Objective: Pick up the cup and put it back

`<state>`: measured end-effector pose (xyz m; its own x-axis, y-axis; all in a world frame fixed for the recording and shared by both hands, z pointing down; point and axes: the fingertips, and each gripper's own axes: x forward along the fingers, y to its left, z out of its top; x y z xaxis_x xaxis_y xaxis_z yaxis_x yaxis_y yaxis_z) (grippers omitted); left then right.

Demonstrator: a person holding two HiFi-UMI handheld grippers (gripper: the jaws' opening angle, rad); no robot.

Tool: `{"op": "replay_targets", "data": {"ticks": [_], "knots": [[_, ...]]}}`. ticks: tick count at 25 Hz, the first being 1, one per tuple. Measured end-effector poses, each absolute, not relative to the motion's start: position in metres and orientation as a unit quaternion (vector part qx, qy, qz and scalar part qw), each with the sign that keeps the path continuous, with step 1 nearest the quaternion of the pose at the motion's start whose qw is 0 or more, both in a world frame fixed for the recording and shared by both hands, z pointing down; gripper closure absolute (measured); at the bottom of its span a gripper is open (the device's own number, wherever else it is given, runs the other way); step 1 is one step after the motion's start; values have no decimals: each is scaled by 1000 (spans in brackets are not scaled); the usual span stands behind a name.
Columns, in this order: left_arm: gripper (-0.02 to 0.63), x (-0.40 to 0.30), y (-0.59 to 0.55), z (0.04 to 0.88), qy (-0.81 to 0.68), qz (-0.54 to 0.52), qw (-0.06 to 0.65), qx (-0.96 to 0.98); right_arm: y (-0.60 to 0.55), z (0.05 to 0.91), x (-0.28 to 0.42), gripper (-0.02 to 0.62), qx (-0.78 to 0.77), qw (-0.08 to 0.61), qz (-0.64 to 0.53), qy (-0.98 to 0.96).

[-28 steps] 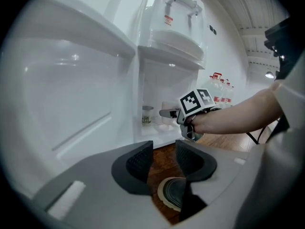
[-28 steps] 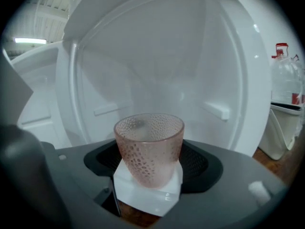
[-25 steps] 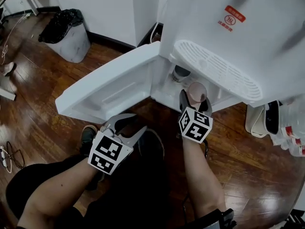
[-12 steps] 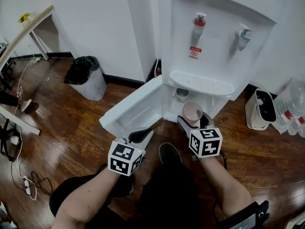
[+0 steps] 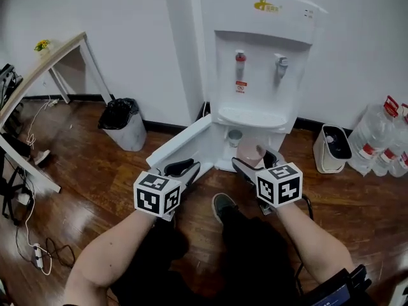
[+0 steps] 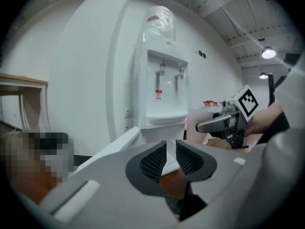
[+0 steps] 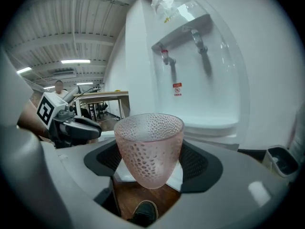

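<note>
In the head view the pink dimpled glass cup (image 5: pixel 249 152) is partly hidden by the right hand-held gripper (image 5: pixel 255 160); clear plastic water bottles (image 5: pixel 373 142) are cut off by the edge.

The cup (image 7: pixel 149 142) is translucent pink with a glossy wall dimpled all over; whether it is glass or plastic cannot be told. The pads (image 7: pixel 196 163) of the right gripper (image 7: pixel 150 168) are matt black with a fine ribbed grain. The water dispenser (image 5: pixel 258 62) is smooth white plastic, and the floor (image 5: pixel 83 183) is dark, glossy wood boards.
</note>
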<state>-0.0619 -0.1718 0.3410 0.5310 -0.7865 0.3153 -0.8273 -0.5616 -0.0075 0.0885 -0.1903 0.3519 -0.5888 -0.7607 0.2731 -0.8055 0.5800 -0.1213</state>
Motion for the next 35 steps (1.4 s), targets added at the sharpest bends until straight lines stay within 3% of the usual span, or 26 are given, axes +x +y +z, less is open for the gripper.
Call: {"op": "replay_targets", "data": {"ticks": [9, 13, 17, 20, 30, 35], "knots": [[337, -22, -131, 257, -455, 50, 82, 886, -158, 279, 99, 225, 432, 79, 74, -895], [337, -23, -128, 222, -448, 6, 45, 893, -154, 252, 95, 225, 429, 79, 55, -898], [341, -30, -118, 226, -447, 19, 38, 893, -138, 238, 84, 225, 414, 82, 54, -905], [394, -38, -115, 217, -446, -1, 43, 894, -128, 226, 77, 225, 394, 84, 50, -914], [394, -35, -97, 204, -409, 16, 2, 912, -103, 205, 64, 225, 320, 96, 65, -940], [394, -36, -100, 205, -406, 6, 23, 914, -96, 201, 54, 225, 294, 126, 37, -947]]}}
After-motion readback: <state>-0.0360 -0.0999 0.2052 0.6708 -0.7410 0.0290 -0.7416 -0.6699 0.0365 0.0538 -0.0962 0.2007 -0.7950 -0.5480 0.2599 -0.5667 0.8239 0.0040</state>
